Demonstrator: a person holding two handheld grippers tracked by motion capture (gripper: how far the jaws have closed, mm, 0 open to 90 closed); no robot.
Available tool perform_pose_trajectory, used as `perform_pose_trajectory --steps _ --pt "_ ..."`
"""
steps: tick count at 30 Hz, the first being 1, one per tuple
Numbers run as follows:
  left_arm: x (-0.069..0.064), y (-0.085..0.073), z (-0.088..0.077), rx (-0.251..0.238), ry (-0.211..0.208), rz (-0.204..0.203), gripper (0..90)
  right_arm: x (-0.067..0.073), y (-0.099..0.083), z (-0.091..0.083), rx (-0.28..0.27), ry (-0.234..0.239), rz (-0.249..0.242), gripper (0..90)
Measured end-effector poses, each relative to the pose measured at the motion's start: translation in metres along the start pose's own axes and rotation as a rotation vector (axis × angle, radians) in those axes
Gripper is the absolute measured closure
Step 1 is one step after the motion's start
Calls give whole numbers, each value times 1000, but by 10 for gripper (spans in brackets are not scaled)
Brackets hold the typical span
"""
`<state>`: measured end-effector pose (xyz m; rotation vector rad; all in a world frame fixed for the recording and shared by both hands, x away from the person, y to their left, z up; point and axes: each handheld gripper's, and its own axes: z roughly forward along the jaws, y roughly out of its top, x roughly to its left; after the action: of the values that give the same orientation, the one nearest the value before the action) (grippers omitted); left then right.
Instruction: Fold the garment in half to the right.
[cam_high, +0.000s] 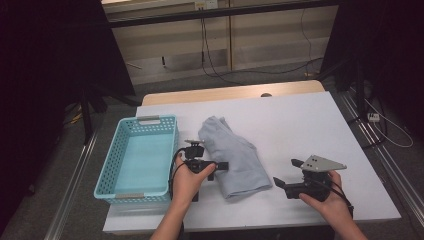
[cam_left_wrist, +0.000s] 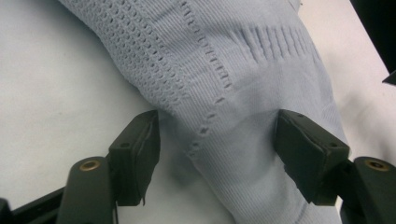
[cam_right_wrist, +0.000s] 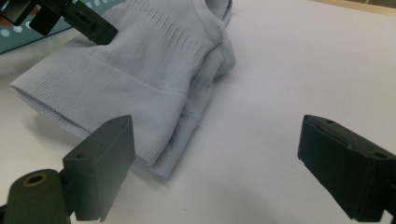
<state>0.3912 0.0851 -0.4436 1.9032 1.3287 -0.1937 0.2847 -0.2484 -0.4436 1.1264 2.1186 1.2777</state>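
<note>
My left gripper (cam_left_wrist: 217, 156) is released, jaws straddling the folded grey knit garment (cam_left_wrist: 233, 70) on the counter (cam_high: 300, 120). I'd push deeper before clenching. Right gripper (cam_right_wrist: 215, 168) is released, garment ahead-left of it.

Right gripper view: jaws apart over the table, folded garment ahead

The right gripper (cam_right_wrist: 215, 163) has its two black jaws standing wide, nothing between them but the white table (cam_right_wrist: 299, 79). The pale blue knitted garment (cam_right_wrist: 154, 70) lies folded, its ribbed hem just beyond the left-hand jaw. The left gripper (cam_right_wrist: 70, 18) sits over the garment's far edge, beside a teal basket (cam_right_wrist: 14, 39)
</note>
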Motion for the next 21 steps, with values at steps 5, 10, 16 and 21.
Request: perform_pose_trajectory --steps 5,10,16,21 --pt "-2 -2 5 -3 -22 -28 339 1 0 0 0 0 -2 106" --pt "-1 -3 11 -21 -25 -32 310 1 0 -1 1 -1 -3 106" --pt "-2 -2 14 -5 -22 -40 377 1 -1 -2 1 -6 0 106" --pt "-5 0 20 -23 -24 -55 422 1 -3 -5 1 -13 2 106"
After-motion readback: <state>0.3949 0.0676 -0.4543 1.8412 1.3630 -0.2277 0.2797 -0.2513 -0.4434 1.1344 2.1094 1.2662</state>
